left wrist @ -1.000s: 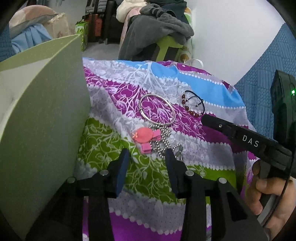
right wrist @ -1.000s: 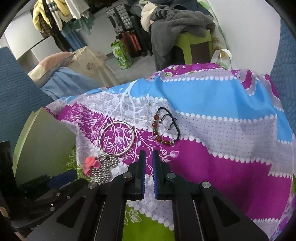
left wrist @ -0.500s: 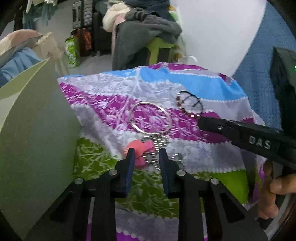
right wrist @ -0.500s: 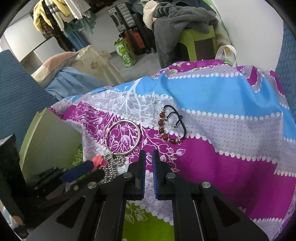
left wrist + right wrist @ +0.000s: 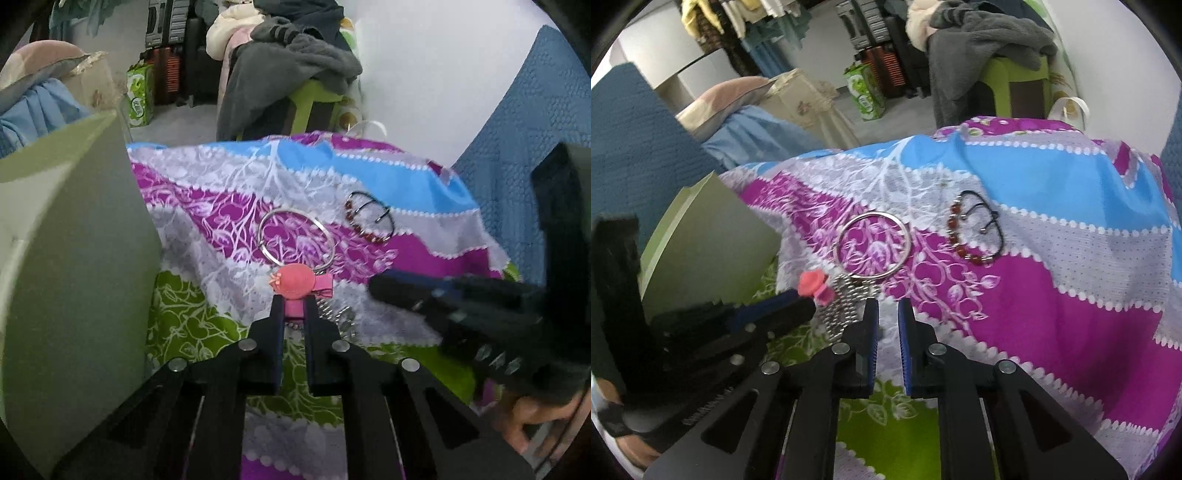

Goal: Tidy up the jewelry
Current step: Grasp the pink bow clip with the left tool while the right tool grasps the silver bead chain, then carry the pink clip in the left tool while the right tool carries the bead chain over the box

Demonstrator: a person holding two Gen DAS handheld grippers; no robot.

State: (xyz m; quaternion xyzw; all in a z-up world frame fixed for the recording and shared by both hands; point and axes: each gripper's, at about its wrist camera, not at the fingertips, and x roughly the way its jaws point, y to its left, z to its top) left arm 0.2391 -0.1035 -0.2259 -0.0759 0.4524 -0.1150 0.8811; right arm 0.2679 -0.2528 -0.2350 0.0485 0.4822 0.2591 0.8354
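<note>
My left gripper (image 5: 294,308) is shut on a pink hair clip (image 5: 297,283) with a round coral head, holding it just over the patterned cloth; it also shows in the right wrist view (image 5: 813,287). A silver bangle (image 5: 296,237) (image 5: 873,244) lies beyond it. A silver bead chain (image 5: 849,303) lies heaped under the clip. A red bead bracelet with black cord (image 5: 370,222) (image 5: 975,230) lies to the right. My right gripper (image 5: 886,312) is nearly shut and empty, hovering right of the chain.
A pale green box (image 5: 66,266) (image 5: 701,236) stands open at the left on the cloth (image 5: 1052,295). Beyond the cloth's far edge are a green stool with grey clothes (image 5: 295,74) and a white wall. Blue upholstery (image 5: 517,147) rises at right.
My left gripper moved forward and closed on the pink clip, lifting it off the chain. My right gripper shifted slightly left toward the chain.
</note>
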